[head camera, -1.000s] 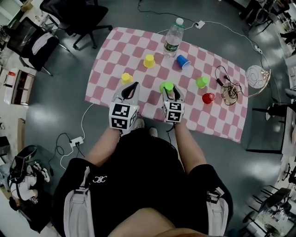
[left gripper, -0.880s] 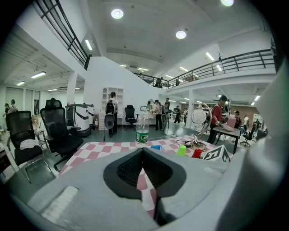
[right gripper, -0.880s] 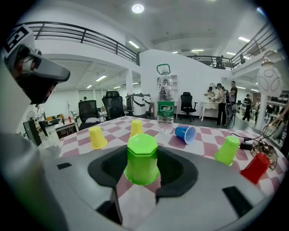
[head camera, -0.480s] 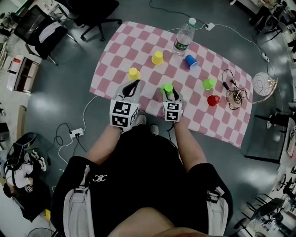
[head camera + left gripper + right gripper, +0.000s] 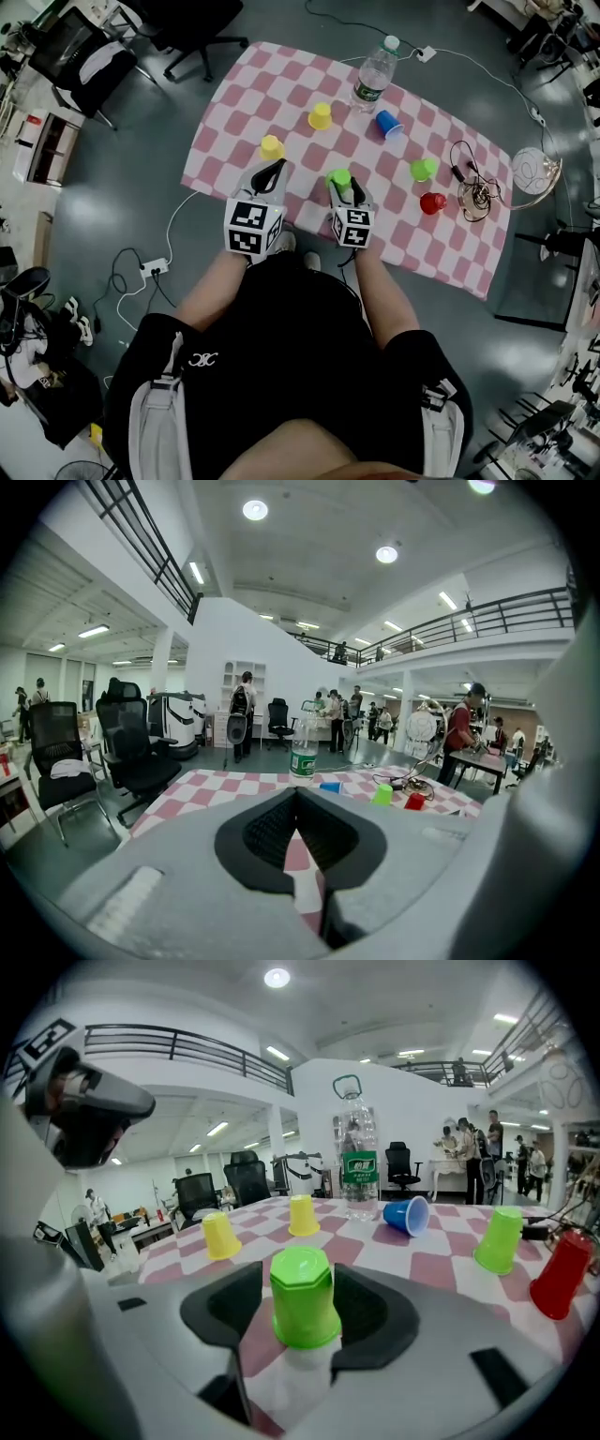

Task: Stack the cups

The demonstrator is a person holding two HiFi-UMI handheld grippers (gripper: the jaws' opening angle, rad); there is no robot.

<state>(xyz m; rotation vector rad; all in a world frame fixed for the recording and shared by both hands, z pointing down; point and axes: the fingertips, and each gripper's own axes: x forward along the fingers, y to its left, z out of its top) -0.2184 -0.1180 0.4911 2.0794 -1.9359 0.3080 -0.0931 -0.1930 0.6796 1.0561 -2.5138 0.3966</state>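
On the checked cloth (image 5: 234, 112) nothing is stacked yet: all six cups (image 5: 320, 116) sit apart, my right gripper (image 5: 343, 187) has just been opening its jaws, which straddle the near green cup (image 5: 338, 175) without squeezing, and my left gripper (image 5: 273, 169) has its jaws pressed together, empty.

Six unstacked cups (image 5: 339, 176), blue one (image 5: 386, 123) sideways

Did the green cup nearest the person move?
Yes. In the head view the green cup has shifted a little left, farther from the other green cup on the checkered cloth.
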